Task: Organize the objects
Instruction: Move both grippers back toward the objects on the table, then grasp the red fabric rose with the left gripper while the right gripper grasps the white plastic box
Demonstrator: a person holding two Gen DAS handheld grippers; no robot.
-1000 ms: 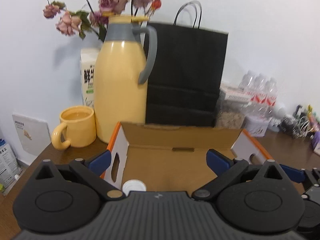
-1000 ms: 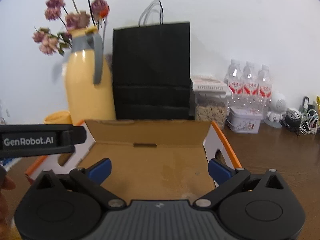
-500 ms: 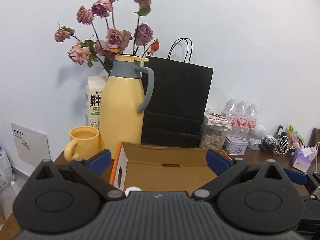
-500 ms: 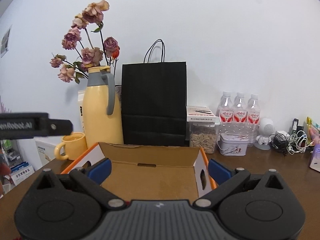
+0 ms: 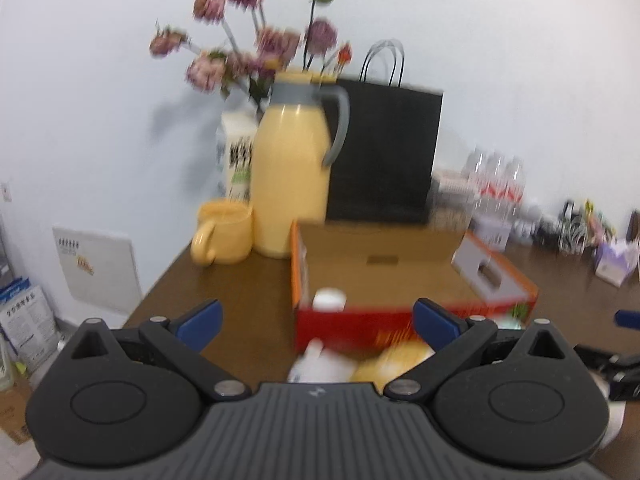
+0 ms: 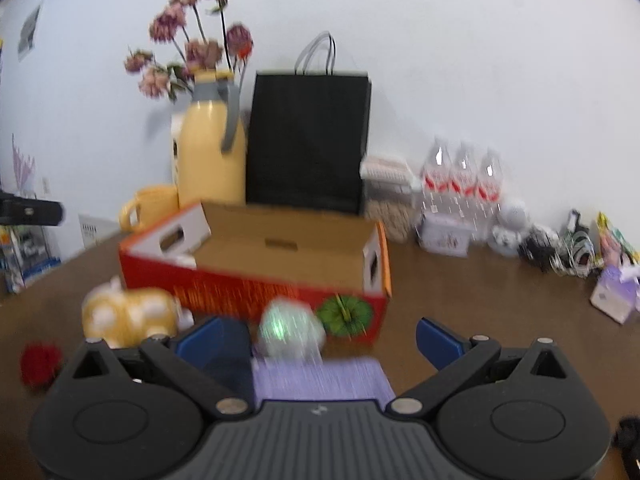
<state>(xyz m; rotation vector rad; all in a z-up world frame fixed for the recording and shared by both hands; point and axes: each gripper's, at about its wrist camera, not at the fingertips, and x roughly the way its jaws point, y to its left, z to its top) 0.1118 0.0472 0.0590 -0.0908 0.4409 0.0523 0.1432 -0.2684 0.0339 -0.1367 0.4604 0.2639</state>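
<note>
One open cardboard box (image 6: 280, 264), red on its outer front and plain brown inside, is seen on the brown tabletop (image 6: 460, 292). One white cap (image 5: 329, 299) is visible inside the box at its near left corner. In front of the box, on the tabletop, one yellow and white item (image 6: 128, 314), one small red fuzzy item (image 6: 40, 362), one pale green roundish item (image 6: 290, 330), one purple flat item (image 6: 320, 378) and one dark blue item (image 6: 228, 354) are seen; all are blurred and cannot be named more closely.

The left tongs (image 5: 316, 322) are spread wide with nothing between them, held above the near edge of the box. The right tongs (image 6: 334, 338) are likewise spread and grip nothing, with the purple item and the green item showing between them.

Behind the box, one yellow thermos jug (image 5: 292, 176) with a grey handle, one yellow mug (image 5: 224, 232), one milk carton (image 5: 238, 152), one black paper bag (image 6: 308, 140) and one bunch of dried pink flowers (image 6: 192, 48) are set against the white wall. To the right, three water bottles (image 6: 462, 180) are lined up, one small tin (image 6: 444, 234) in front of them.
</note>
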